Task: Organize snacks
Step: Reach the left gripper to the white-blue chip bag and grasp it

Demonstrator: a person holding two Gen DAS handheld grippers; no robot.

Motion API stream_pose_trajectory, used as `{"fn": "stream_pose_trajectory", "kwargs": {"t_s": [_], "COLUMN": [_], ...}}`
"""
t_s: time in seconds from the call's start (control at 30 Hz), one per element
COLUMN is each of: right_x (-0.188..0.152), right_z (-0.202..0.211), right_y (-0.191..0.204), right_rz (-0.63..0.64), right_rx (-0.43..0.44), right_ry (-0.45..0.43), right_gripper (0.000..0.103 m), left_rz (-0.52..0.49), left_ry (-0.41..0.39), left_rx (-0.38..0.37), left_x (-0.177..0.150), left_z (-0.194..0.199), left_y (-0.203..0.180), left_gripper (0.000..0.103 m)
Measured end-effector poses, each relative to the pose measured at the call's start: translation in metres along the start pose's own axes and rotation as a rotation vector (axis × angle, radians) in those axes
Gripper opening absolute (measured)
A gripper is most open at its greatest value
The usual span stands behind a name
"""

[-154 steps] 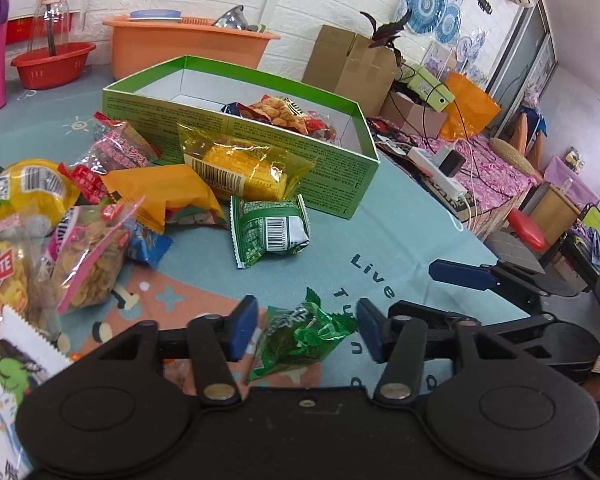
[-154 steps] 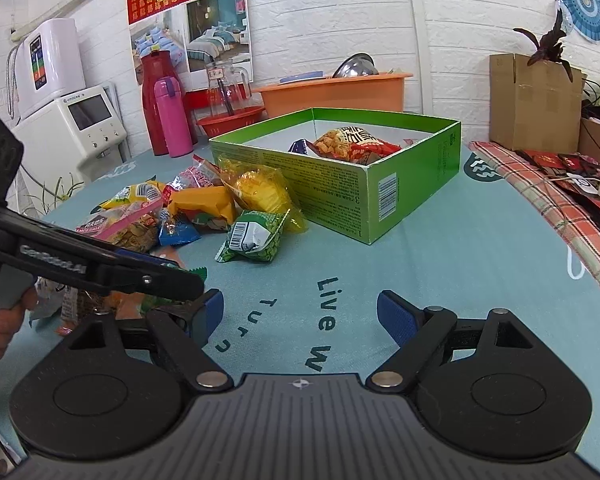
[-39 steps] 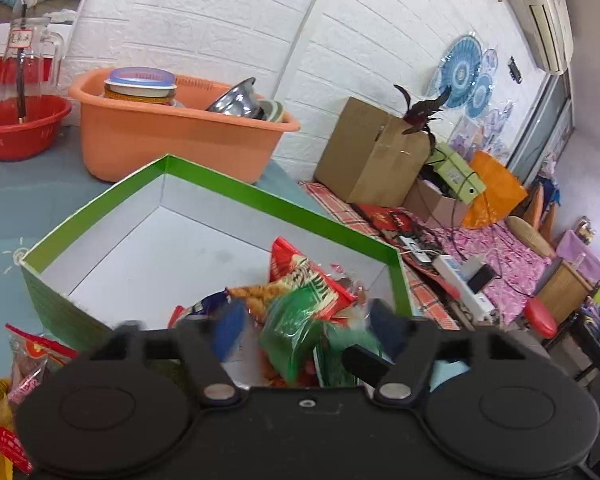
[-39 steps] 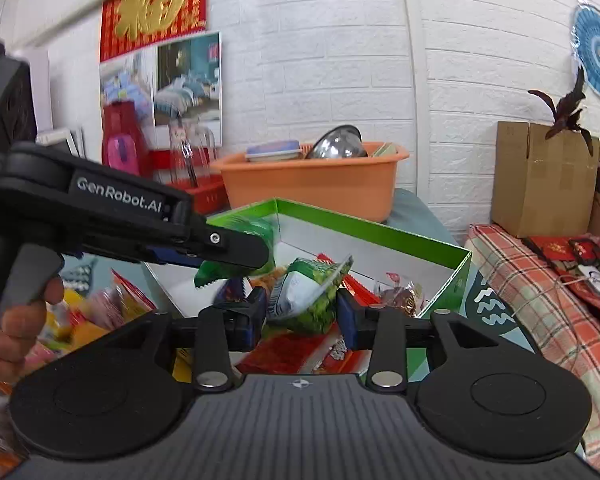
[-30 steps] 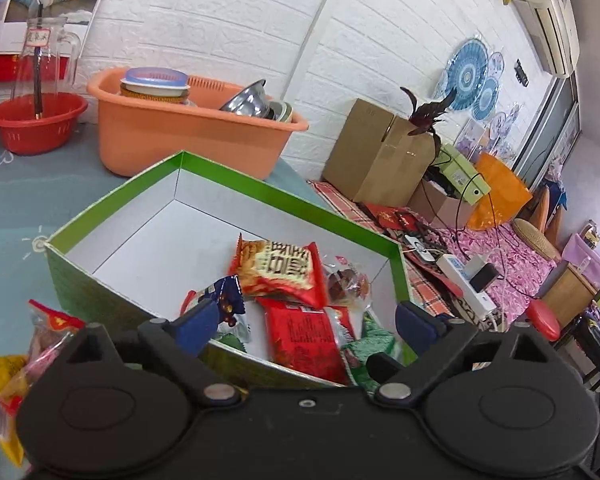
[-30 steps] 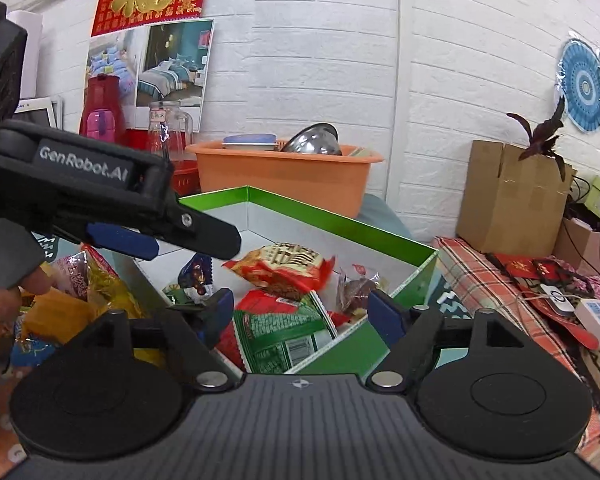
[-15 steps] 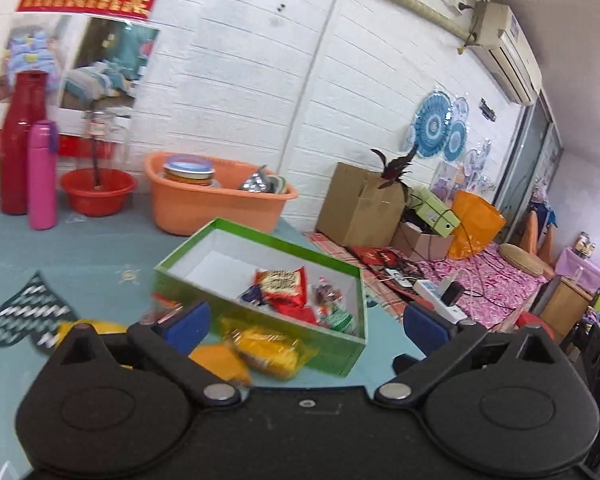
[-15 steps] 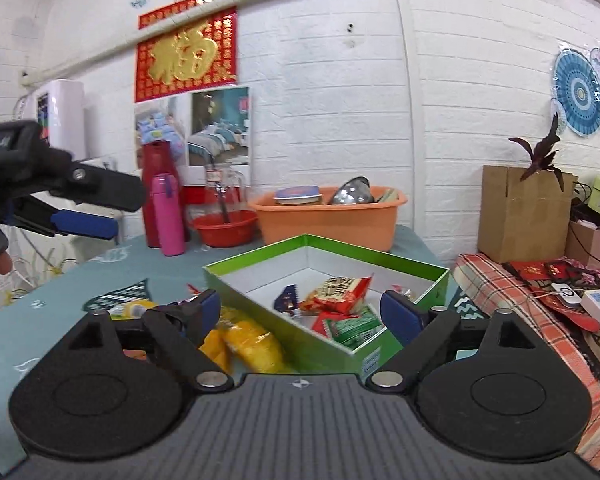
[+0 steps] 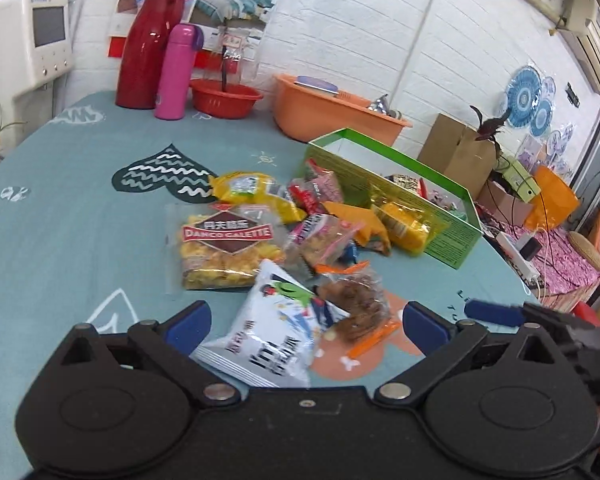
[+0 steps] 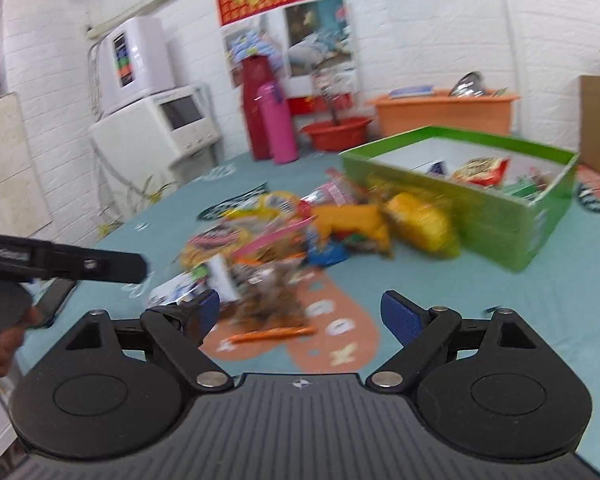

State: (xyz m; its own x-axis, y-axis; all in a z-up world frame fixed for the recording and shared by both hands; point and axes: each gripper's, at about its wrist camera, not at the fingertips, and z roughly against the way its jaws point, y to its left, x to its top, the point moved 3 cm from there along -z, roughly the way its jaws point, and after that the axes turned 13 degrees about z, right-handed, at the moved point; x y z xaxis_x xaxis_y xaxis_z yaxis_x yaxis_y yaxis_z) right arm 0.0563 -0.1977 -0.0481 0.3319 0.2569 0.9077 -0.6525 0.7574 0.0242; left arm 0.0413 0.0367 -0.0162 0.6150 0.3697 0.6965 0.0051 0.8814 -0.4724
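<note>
left wrist view, left gripper (image 9: pixel 306 326) spread wide over white snack bag (image 9: pixel 270 340)

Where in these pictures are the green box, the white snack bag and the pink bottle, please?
green box (image 9: pixel 448 236), left wrist view, on its printed outer wall near the front corner.
white snack bag (image 9: pixel 272 332), left wrist view, on the middle of its printed face.
pink bottle (image 9: pixel 176 72), left wrist view, on the middle of its body.
</note>
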Motion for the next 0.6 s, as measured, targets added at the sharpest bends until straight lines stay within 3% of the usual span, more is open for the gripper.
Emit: {"fn": "stream_pose_trajectory", "kwargs": {"t_s": [0.2, 0.3, 0.37, 0.47, 0.53, 0.57, 0.6], "right_x": [-0.003, -0.004, -0.005, -0.007, -0.009, -0.009, -0.009], "right_z": [-0.014, -0.02, -0.021, -0.024, -0.026, -0.028, -0.029], "right_y": [0.031, 0.037, 0.038, 0.038, 0.039, 0.039, 0.039], "right_rz": [0.028, 0.031, 0.03, 0.028, 0.023, 0.022, 0.021], "right_rx": [0.079, 0.092, 0.095, 0.103, 0.106, 0.107, 0.109], "right_ry": [0.04, 0.068, 0.078, 0.092, 0.099, 0.103, 0.107], "right_gripper": [0.103, 0.103, 0.103, 0.103, 0.103, 0.103, 0.103], "left_rz": [0.176, 0.221, 0.225, 0.177, 0.167, 0.184, 0.207], "left_ry": [0.095, 0.106, 0.136, 0.197, 0.18, 0.158, 0.142], "left_rx": [-0.088, -0.091, -0.13, -0.18, -0.164, -0.157, -0.161], "left_x": [0.006, 0.002, -0.003, -0.015, -0.017, -0.017, -0.016], "left_z": [-0.023, -0.028, -0.028, -0.025, -0.021, -0.019, -0.016], "left_y": [0.039, 0.047, 0.045, 0.032, 0.029, 0.029, 0.032], "left_gripper": [0.103, 0.103, 0.08, 0.077, 0.08, 0.09, 0.091]}}
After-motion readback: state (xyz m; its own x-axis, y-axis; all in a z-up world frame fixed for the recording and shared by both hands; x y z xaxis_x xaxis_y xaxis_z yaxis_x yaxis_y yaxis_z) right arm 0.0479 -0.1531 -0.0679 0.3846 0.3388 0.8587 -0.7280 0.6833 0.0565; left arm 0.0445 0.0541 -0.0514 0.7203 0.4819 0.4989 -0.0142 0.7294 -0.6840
